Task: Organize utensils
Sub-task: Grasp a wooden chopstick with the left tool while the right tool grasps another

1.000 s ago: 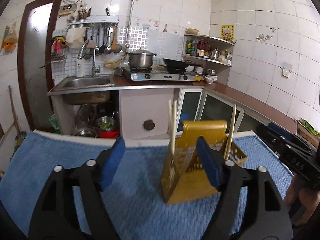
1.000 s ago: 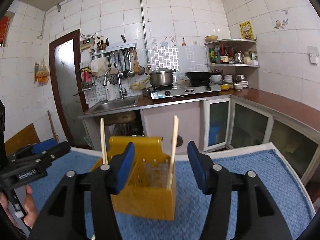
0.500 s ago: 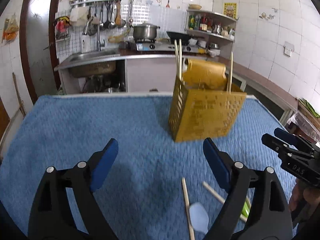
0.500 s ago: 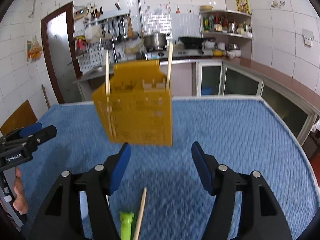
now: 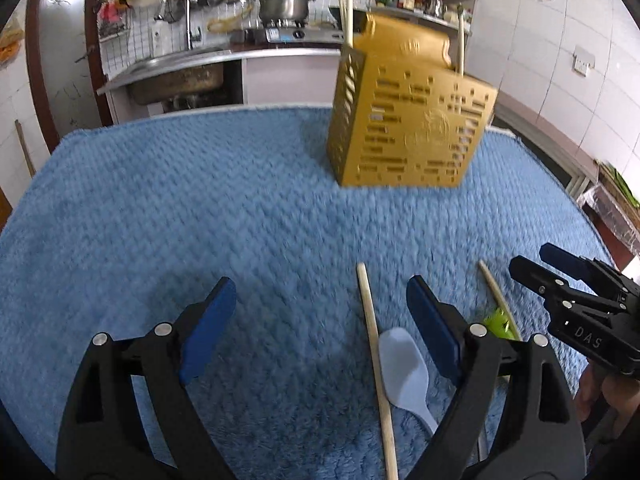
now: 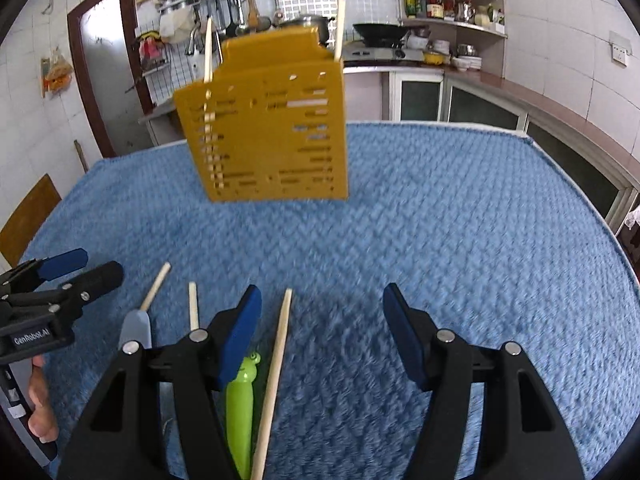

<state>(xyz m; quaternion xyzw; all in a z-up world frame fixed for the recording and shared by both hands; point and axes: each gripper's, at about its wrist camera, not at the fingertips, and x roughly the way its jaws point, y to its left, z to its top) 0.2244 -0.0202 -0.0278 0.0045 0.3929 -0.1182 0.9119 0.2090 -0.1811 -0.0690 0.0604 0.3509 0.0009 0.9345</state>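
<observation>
**Tiled kitchen behind a blue-covered table**

White tiles [image 6: 560, 20] are covering the walls. A counter [image 6: 520, 92] is running along them, carrying a sink [image 5: 176, 76] and stove [image 6: 380, 54]. Shelves [image 6: 452, 20] are holding bottles. A dark door frame [image 6: 80, 72] is standing left.

Fuzzy blue cloth [image 5: 200, 200], glossy yellow plastic caddy [image 5: 408, 136], wooden chopsticks [image 5: 376, 360]
</observation>
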